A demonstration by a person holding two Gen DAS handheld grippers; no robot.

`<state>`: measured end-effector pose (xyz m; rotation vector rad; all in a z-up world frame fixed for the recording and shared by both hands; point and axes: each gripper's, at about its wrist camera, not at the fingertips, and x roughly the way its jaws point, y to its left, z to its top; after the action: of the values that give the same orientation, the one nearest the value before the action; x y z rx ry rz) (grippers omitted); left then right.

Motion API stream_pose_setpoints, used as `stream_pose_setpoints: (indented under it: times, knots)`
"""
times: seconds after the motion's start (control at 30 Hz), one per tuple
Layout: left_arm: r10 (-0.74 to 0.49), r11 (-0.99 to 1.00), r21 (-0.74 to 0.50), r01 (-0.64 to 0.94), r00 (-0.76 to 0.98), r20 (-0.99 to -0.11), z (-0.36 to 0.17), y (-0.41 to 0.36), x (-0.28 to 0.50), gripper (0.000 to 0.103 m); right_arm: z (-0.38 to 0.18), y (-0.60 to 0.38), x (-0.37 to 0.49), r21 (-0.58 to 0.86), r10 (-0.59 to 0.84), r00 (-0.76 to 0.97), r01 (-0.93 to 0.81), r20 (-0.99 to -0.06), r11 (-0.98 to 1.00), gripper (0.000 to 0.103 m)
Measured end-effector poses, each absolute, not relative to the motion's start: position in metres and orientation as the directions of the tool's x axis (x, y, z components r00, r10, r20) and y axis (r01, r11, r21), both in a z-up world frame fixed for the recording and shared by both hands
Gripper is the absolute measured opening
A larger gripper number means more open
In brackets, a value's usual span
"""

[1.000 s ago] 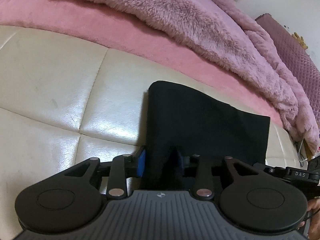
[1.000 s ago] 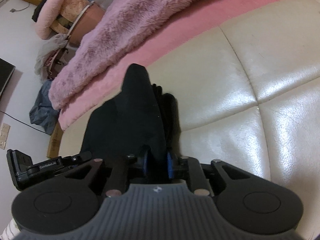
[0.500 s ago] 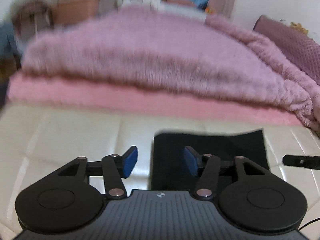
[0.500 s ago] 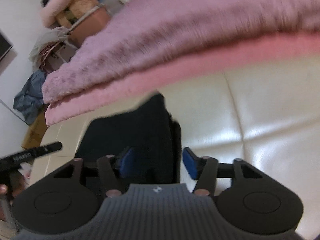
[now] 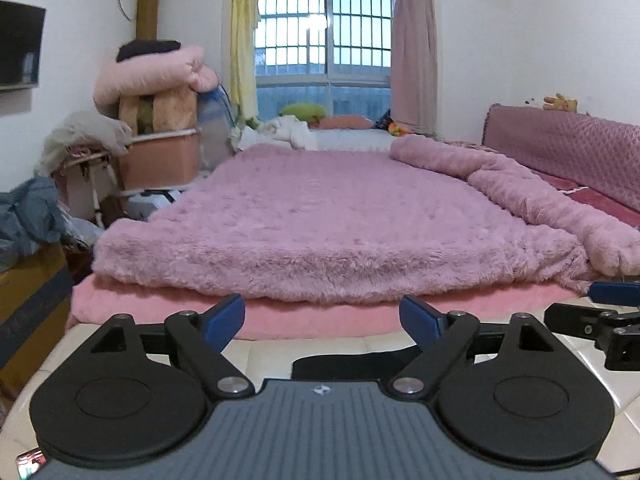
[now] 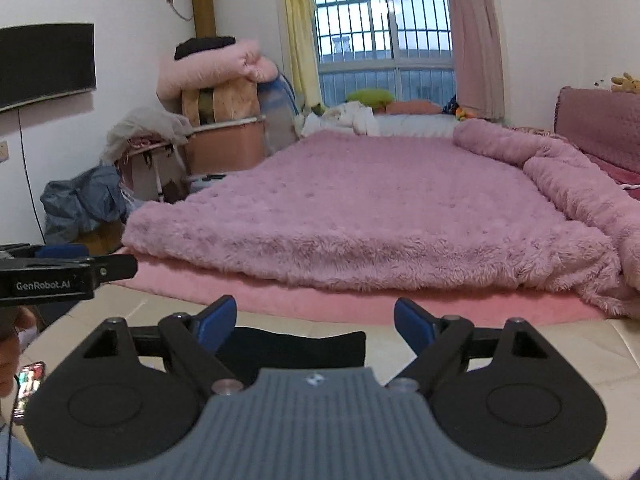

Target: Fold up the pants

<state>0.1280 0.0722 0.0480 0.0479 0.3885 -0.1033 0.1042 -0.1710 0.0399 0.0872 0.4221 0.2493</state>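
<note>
Both the left gripper (image 5: 322,316) and right gripper (image 6: 314,318) have just been opening, nothing between them; folded pants (image 6: 296,346) lie at bottom centre.

Your left tongs (image 5: 322,318) and right tongs (image 6: 314,320) match: blue pads on black linkage arms, silver pivot screws, round black discs, ribbed grey housing, white GenRobot.AI lettering
</note>
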Motion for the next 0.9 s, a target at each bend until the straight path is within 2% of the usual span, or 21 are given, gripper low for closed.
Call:
stream_pose_setpoints:
  times: [0.1, 0.23, 0.57, 0.9]
  knots:
    - [-0.061, 0.995, 0.054, 0.09, 0.918, -0.392, 0.043, 0.068, 0.117, 0.102, 0.041, -0.172, 0.082, 0.132, 0.241, 0.892, -0.205, -0.382, 0.97, 0.082]
    - [-0.043, 0.998, 0.031, 0.062, 0.899, -0.436, 0.033, 0.07, 0.104, 0.102, 0.036, -0.166, 0.057, 0.12, 0.219, 0.894, -0.187, -0.39, 0.975, 0.082]
    - [-0.019, 0.996, 0.056, 0.063, 0.818, -0.575, -0.006, 0.06, 0.084, 0.102, -0.004, -0.15, 0.037, 0.067, 0.162, 0.846, -0.149, -0.508, 0.987, 0.082]
    - [-0.022, 0.994, 0.064, 0.085, 0.751, -0.66, -0.033, 0.054, 0.076, 0.102, -0.045, -0.138, 0.041, 0.065, 0.159, 0.742, -0.154, -0.651, 0.986, 0.082]
